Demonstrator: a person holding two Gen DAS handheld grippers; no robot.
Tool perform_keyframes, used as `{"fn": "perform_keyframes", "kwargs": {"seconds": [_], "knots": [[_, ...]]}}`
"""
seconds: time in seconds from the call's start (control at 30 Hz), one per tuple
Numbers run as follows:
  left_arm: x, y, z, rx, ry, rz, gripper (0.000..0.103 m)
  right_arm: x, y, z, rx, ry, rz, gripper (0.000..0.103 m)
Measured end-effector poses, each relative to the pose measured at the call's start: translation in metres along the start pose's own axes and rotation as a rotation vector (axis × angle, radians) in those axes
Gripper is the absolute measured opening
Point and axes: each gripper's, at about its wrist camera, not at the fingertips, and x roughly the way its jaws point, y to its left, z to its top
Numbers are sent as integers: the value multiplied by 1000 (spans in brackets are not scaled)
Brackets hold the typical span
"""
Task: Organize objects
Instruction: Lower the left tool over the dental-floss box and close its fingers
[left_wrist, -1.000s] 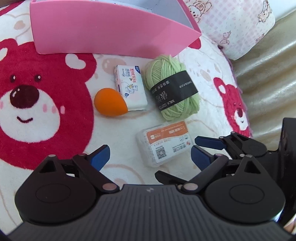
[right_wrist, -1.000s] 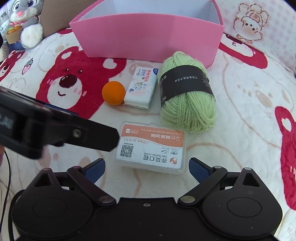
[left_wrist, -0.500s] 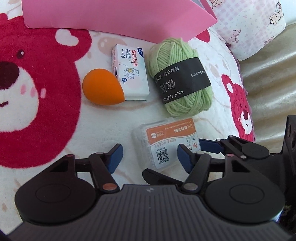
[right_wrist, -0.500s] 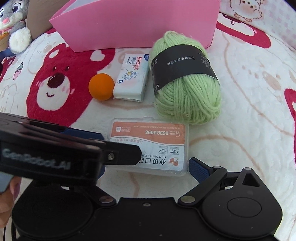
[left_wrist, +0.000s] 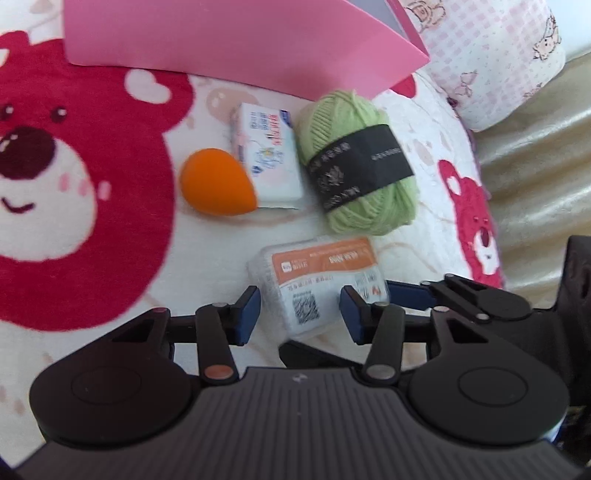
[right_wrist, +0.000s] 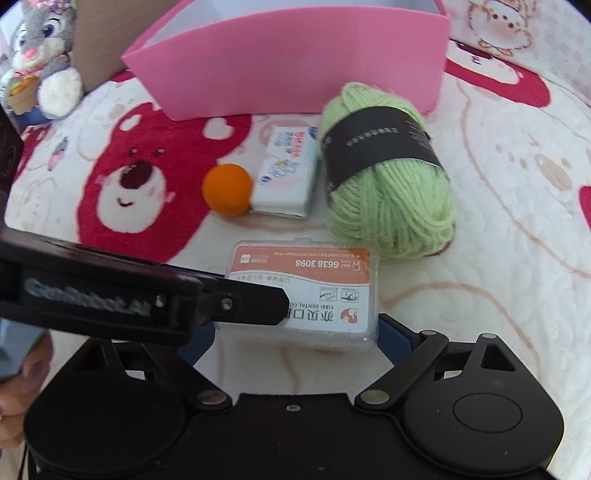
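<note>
A clear plastic floss box (left_wrist: 317, 266) with an orange label lies on the bear-print blanket, nearest me. My left gripper (left_wrist: 299, 314) has its jaws closing, and the box's near corner sits between the blue pads; I see no firm press. My right gripper (right_wrist: 295, 339) stands wide open just behind the box (right_wrist: 306, 291), its left pad hidden by a finger (right_wrist: 251, 304) of the left gripper. Beyond lie a green yarn ball (left_wrist: 369, 210) (right_wrist: 399, 206), a tissue pack (left_wrist: 269, 158) (right_wrist: 288, 173) and an orange sponge (left_wrist: 214, 184) (right_wrist: 227, 188).
An open pink box (left_wrist: 221, 37) (right_wrist: 295, 66) stands behind the objects. A checked pillow (left_wrist: 498, 55) and gold fabric (left_wrist: 535, 166) border the blanket on the right. A plush rabbit (right_wrist: 44, 55) and cardboard (right_wrist: 99, 37) sit far left. A person's fingers (right_wrist: 22, 373) show at the left edge.
The left jaws have narrowed from wide apart to close around the floss box. The left gripper has slid across in front of the right gripper's left finger. The box has stayed put.
</note>
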Motion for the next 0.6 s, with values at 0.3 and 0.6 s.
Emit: {"fn": "perform_keyframes", "kwargs": {"seconds": [0.3, 0.6], "knots": [[7, 5, 2, -17, 12, 2, 46, 12, 4, -2, -21, 40, -47, 94], [8, 2, 2, -15, 7, -16, 43, 10, -1, -4, 11, 27, -43, 94]]}}
